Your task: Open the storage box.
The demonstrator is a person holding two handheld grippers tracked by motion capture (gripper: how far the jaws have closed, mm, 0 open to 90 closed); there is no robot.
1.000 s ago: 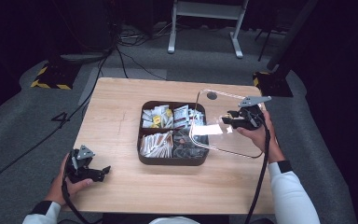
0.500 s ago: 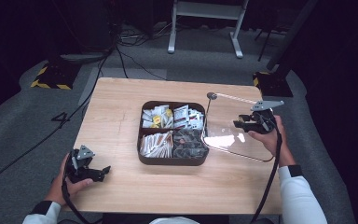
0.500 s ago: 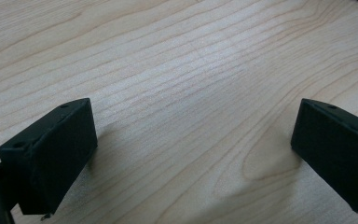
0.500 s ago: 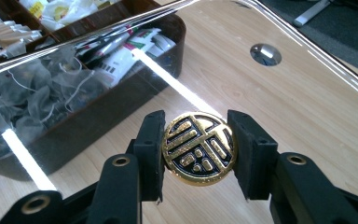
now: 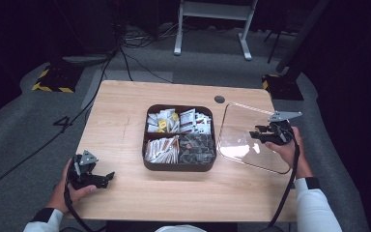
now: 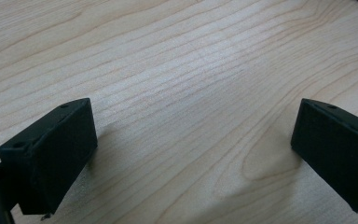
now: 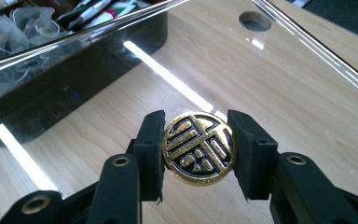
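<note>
Now the clear lid (image 5: 244,140) is off the brown tray (image 5: 179,166) and out over the right-hand part of the tabletop (image 5: 125,121). A second ago it hung tilted above the tray's right half, so I judge that lifting is done and setting down is what remains. I hold it by its round gold-and-black knob (image 7: 199,148), my right gripper (image 7: 199,149) clamped on the knob's two sides. The lid is a rounded rectangle, near flat, its long axis running from the tabletop's far edge toward the near edge; its near right corner overhangs the right edge. Its left rim sits just beside the tray's right wall. The tray's four compartments of sachets and tea bags lie uncovered. My left gripper (image 5: 89,174) rests near the near left corner, jaws wide apart over bare wood.
</note>
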